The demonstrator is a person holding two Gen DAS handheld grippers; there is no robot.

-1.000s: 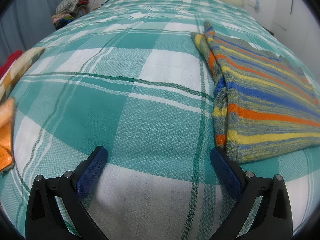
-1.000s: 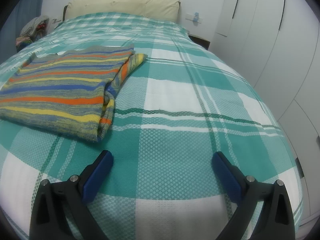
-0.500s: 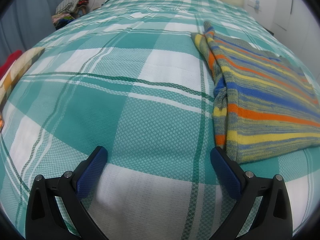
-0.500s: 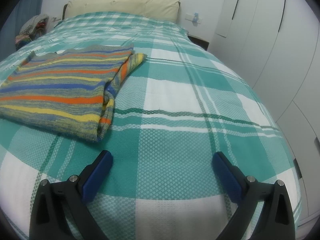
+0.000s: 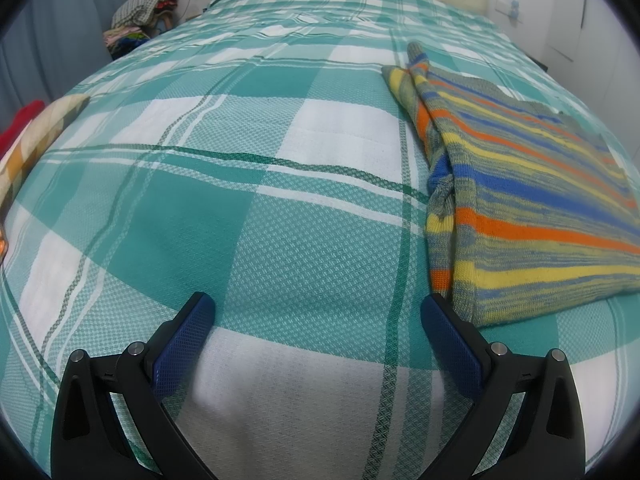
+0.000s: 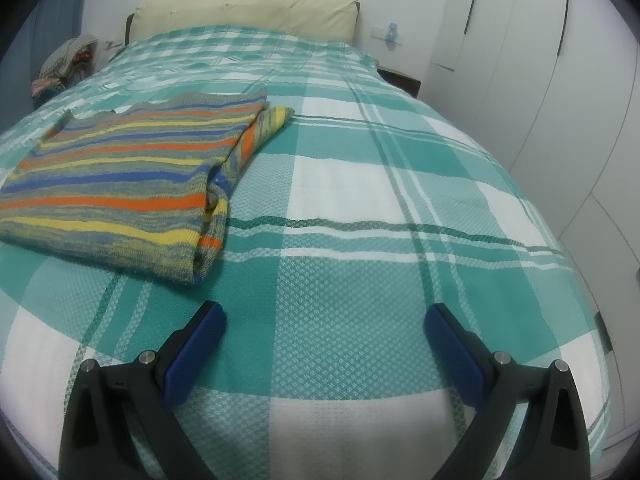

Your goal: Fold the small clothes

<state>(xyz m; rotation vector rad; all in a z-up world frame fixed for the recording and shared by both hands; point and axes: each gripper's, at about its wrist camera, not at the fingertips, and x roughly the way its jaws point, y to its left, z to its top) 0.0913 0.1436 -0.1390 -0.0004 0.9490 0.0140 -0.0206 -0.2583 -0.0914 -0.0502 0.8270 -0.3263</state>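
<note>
The striped sweater [image 5: 532, 208] lies flat on the bed [image 5: 248, 208] between both tools, right of the left gripper [image 5: 316, 320] and left of the right gripper [image 6: 326, 328]; both gape empty.

Striped sweater [image 5: 532, 208] cut off at right edge, far clothes pile [image 5: 140, 12] indistinct.

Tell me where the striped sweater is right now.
The striped sweater lies flat on the checked bedspread, right of the open left gripper in its view and left of the open right gripper in the other.
</note>
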